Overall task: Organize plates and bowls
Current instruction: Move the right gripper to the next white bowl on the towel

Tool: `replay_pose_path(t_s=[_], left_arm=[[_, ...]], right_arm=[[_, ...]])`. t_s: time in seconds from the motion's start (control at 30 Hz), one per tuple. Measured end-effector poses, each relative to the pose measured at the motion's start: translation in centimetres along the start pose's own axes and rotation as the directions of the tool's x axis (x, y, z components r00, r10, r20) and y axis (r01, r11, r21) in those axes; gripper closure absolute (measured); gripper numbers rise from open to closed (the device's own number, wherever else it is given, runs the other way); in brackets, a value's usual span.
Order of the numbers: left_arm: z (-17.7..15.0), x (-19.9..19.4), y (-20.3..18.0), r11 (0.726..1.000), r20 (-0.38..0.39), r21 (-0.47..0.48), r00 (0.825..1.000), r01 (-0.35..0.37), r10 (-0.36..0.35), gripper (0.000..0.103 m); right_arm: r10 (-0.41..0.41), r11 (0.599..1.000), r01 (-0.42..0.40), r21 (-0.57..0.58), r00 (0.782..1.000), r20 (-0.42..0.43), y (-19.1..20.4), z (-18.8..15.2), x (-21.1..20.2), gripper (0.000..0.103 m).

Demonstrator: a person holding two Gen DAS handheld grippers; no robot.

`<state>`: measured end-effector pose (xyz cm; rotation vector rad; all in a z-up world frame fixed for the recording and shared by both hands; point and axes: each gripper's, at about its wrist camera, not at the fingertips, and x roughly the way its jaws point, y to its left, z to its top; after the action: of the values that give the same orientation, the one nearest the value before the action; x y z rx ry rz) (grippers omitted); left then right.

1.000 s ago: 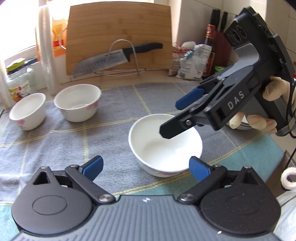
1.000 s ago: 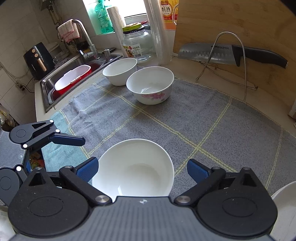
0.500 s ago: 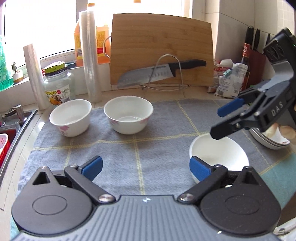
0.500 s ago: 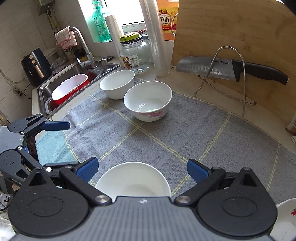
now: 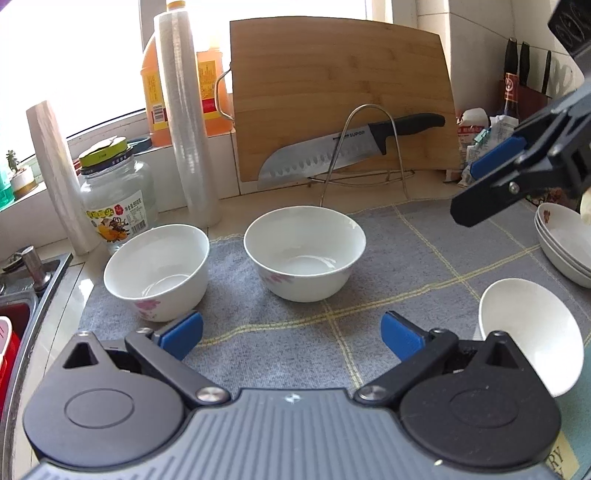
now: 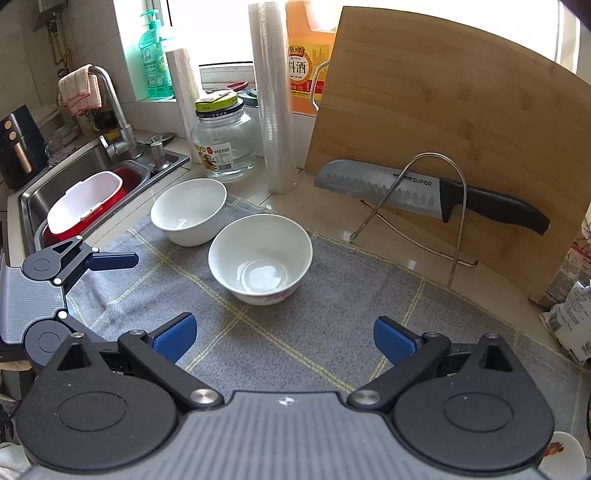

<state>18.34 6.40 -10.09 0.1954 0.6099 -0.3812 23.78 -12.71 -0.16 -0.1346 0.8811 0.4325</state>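
Bowls (image 5: 304, 253): glazed, stiff, slippery, breakable; pinch the rim.
Left hand-held gripper (image 5: 291, 332): jaws apart, empty.
Right hand-held gripper (image 6: 282, 338): jaws apart, empty.

1. bright window (image 6: 221, 33) blown out with daylight behind the counter; white tiled walls (image 6: 22, 44)
2. steel sink (image 6: 74, 177) with tap (image 6: 110, 107) at the counter's left edge; bamboo board (image 5: 343, 99) leaning at the back

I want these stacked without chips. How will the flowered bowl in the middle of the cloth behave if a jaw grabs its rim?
The middle bowl looks like glazed ceramic, so probably stiff, fragile and slippery under the pads. Its thin rim and deep wall suggest it may tilt when lifted from one side. The cloth beneath should keep it from sliding much if nudged.
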Motion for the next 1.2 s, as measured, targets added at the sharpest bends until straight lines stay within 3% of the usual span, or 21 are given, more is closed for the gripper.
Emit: replay_pose_path(t_s=[0.2, 0.73, 1.2], left_arm=[[0.5, 2.0, 0.0, 0.998, 0.003, 0.065, 1.000, 0.008, -0.008, 0.001], [1.1, 6.1, -0.3, 0.997, -0.037, 0.055, 0.998, 0.051, -0.049, 0.001], [1.3, 6.6, -0.4, 0.995, -0.054, 0.066, 0.996, 0.071, -0.068, 0.001]], right_arm=[[-0.002, 1.000, 0.002, -0.006, 1.000, -0.025, 0.6, 1.5, 1.9, 0.000], [0.029, 0.999, -0.030, -0.010, 0.991, -0.130, -0.3, 3.7, 8.1, 0.000], [0.097, 0.995, -0.097, 0.008, 0.984, -0.148, -0.8, 4.0, 9.2, 0.000]])
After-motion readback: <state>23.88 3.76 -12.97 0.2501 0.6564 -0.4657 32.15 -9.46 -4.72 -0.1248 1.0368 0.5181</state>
